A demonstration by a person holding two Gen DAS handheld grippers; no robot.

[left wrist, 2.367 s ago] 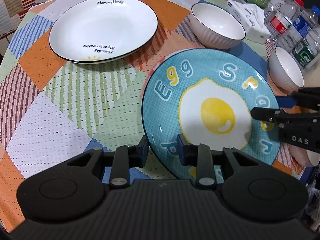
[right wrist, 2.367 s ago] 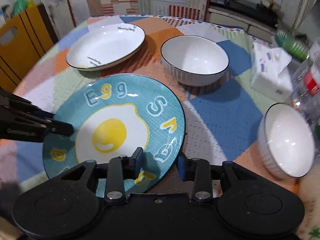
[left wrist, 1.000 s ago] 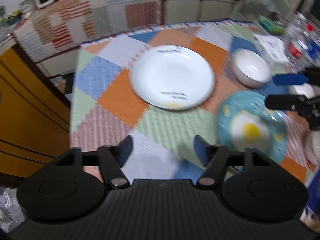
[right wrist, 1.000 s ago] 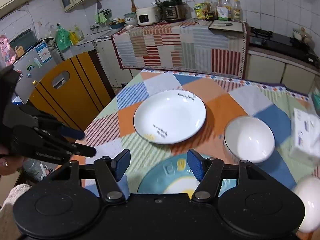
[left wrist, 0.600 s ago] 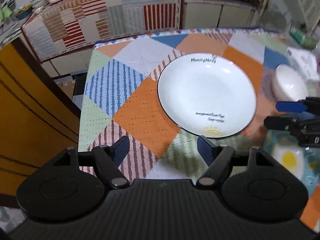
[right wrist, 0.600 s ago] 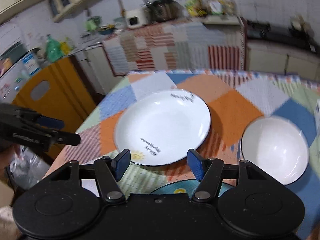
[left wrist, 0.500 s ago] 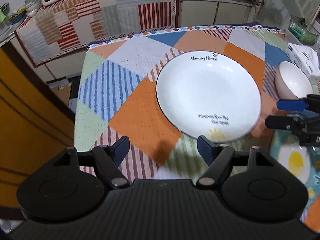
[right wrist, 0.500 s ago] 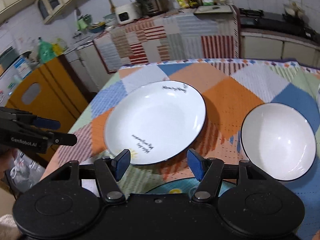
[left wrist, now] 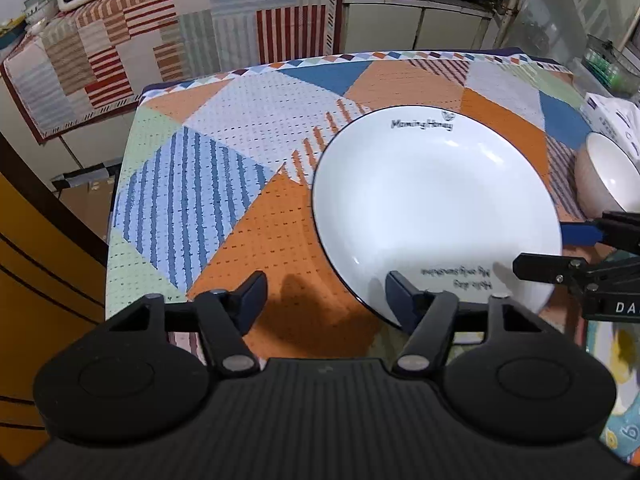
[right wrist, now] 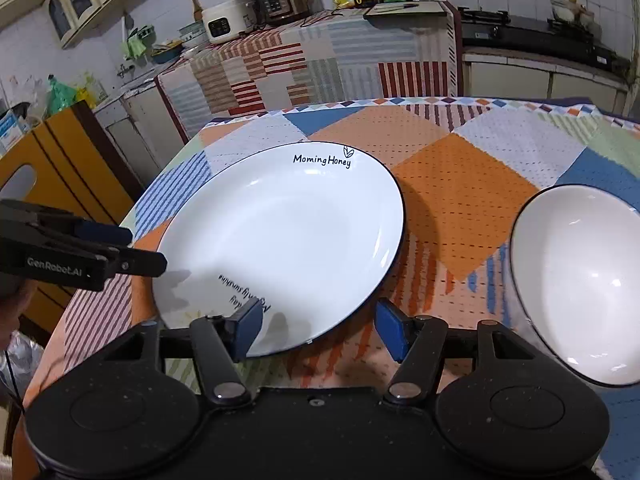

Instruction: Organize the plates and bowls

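A white plate with a dark rim and "Morning Honey" lettering [left wrist: 432, 204] lies on the patchwork tablecloth; it also shows in the right wrist view [right wrist: 280, 240]. My left gripper [left wrist: 324, 296] is open and empty at the plate's near left edge. My right gripper [right wrist: 316, 328] is open and empty at the plate's near right edge. A white bowl [right wrist: 580, 280] stands right of the plate, also seen in the left wrist view [left wrist: 604, 176]. The blue egg plate [left wrist: 616, 380] lies at the near right, mostly out of frame.
A tissue pack [left wrist: 612, 112] lies behind the bowl. The table's left edge [left wrist: 120, 184] drops beside a yellow cabinet [right wrist: 52, 160]. A covered counter [right wrist: 320, 60] with cookers stands behind the table.
Both grippers let go of the blue egg plate, opened wide, and moved up and left to the white plate. They have come closer to its near edge.
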